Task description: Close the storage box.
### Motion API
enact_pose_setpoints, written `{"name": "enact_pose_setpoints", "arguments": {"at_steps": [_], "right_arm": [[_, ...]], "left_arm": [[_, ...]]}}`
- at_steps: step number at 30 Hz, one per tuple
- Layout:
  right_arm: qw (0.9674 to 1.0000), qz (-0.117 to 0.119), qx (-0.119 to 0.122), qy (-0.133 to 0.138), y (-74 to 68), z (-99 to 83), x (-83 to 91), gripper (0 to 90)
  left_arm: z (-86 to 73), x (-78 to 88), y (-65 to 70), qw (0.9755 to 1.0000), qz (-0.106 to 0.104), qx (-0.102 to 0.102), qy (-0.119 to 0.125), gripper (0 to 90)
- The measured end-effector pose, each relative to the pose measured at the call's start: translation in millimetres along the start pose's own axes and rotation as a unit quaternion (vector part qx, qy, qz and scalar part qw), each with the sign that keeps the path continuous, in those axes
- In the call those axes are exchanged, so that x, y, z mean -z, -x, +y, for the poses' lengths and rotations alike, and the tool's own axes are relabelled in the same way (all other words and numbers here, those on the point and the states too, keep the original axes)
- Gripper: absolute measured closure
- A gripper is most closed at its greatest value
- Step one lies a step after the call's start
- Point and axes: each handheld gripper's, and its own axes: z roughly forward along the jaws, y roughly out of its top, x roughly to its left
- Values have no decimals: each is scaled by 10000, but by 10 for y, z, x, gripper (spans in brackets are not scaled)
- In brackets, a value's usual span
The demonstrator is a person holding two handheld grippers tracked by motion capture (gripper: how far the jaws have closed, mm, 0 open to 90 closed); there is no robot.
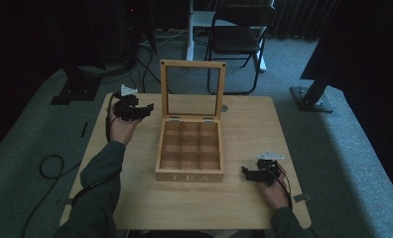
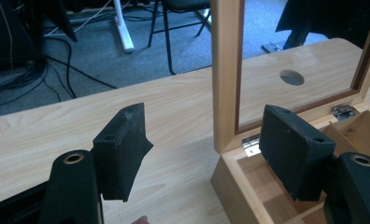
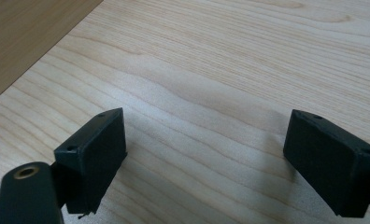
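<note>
Reading "TEA" on open wooden box (image 1: 189,177) front, btwn both tongs.

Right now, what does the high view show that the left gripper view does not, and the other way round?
The high view alone shows the whole tea box with its TEA lettering, nine compartments, both of the person's hands, and the right gripper resting on the table.

The left gripper view alone shows the hinge from close up, between open jaws.

Both share the upright lid, the table's round hole and the chair.
</note>
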Motion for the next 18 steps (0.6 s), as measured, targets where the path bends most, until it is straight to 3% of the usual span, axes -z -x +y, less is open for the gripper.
{"name": "enact_pose_setpoints", "arguments": {"at_steps": [6, 18], "right_arm": [[10000, 0, 0, 1, 0, 0, 0, 128], [10000, -5, -1, 3, -4, -2, 1, 128]], "left_arm": [[94, -47, 44, 9999, -16, -100, 25, 322], [231, -129, 26, 10000, -30, -43, 54, 322]]}}
